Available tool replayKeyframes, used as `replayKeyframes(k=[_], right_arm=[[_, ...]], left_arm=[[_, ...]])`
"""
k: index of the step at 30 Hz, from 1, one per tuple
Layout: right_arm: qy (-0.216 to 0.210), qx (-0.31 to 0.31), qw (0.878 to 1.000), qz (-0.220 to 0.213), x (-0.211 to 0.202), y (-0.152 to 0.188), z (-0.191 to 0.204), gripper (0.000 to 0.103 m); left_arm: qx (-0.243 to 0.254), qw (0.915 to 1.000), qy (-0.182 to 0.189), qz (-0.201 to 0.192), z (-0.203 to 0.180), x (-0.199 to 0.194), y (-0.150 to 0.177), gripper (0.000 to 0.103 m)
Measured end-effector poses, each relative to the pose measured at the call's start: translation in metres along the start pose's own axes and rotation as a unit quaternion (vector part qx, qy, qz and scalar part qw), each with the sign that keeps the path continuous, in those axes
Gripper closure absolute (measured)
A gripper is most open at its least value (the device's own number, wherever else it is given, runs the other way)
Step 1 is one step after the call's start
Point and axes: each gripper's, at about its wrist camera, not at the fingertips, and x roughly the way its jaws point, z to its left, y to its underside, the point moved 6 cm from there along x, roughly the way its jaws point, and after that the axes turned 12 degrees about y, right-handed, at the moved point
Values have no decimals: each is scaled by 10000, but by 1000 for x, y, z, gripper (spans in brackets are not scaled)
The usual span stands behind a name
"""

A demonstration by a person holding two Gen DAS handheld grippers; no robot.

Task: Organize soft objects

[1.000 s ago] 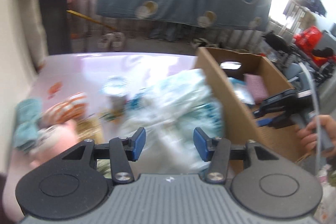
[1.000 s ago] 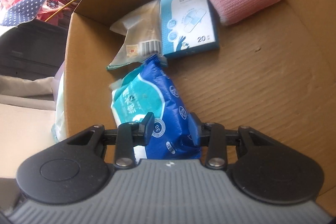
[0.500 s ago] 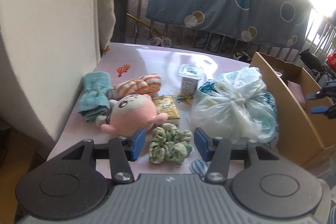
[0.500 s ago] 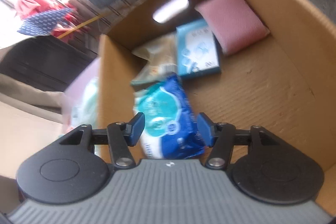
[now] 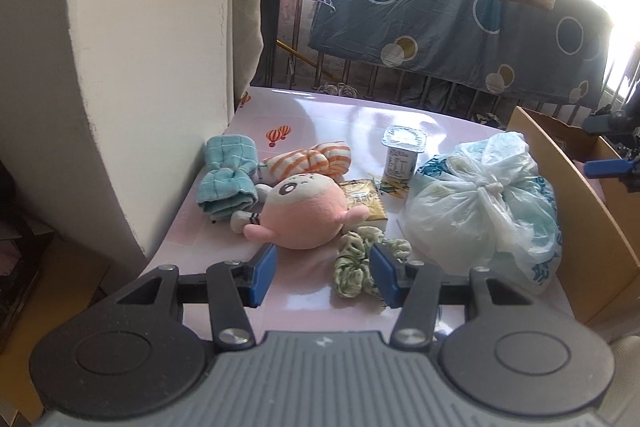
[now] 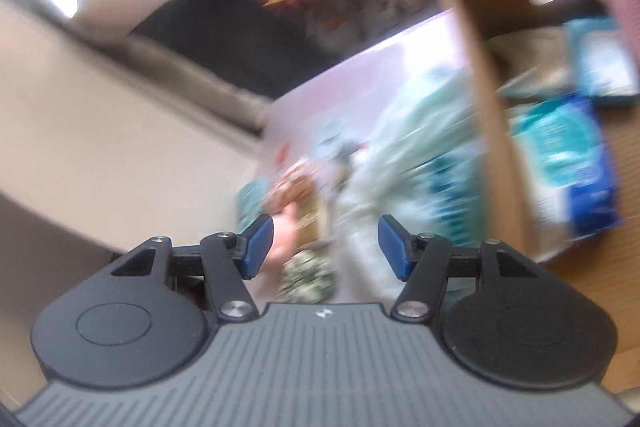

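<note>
In the left wrist view a pink plush toy (image 5: 304,215), a green scrunchie (image 5: 360,263), a teal towel (image 5: 228,179), an orange striped cloth (image 5: 316,159) and a tied plastic bag (image 5: 480,203) lie on the pink table (image 5: 320,119). My left gripper (image 5: 323,274) is open and empty, just in front of the plush and scrunchie. My right gripper (image 6: 326,245) is open and empty, over the cardboard box's (image 6: 484,131) left wall. The blue wipes pack (image 6: 572,167) lies inside the box. The right wrist view is blurred.
A yogurt cup (image 5: 402,153) and a yellow sachet (image 5: 362,201) sit behind the plush. A cream wall (image 5: 132,67) borders the table's left side. The box (image 5: 580,227) stands at the table's right. A blue packet (image 6: 604,63) and a pink pad lie inside it.
My left gripper swung left from the bag to face the plush and scrunchie. My right gripper opened, let go of the wipes pack in the box, and moved left toward the table.
</note>
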Motion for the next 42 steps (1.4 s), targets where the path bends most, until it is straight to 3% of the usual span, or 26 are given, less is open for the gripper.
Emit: replayKeyframes(k=[6,12,27,34,42], right_arm=[[-171,-153,9986,477,46,18,46,44],[-222,-113,9964,815,76,26,65,43],[-289,-213,9923,1186,130,37,105,35],[-237,-268,9915,1252,170,32,126,33],[292,-522,9897,1298,232,26,137,31]], left_arm=[[-151,9999,-33,-57,17,-3,1,50],[-264,9996,-21,-59,31,2,1,50],[-299,9995,128,35,52,24,-5,48],[-301,9979,505,268,55,56,-17,30],[-517,9952,521,641,63,111,-26,29]])
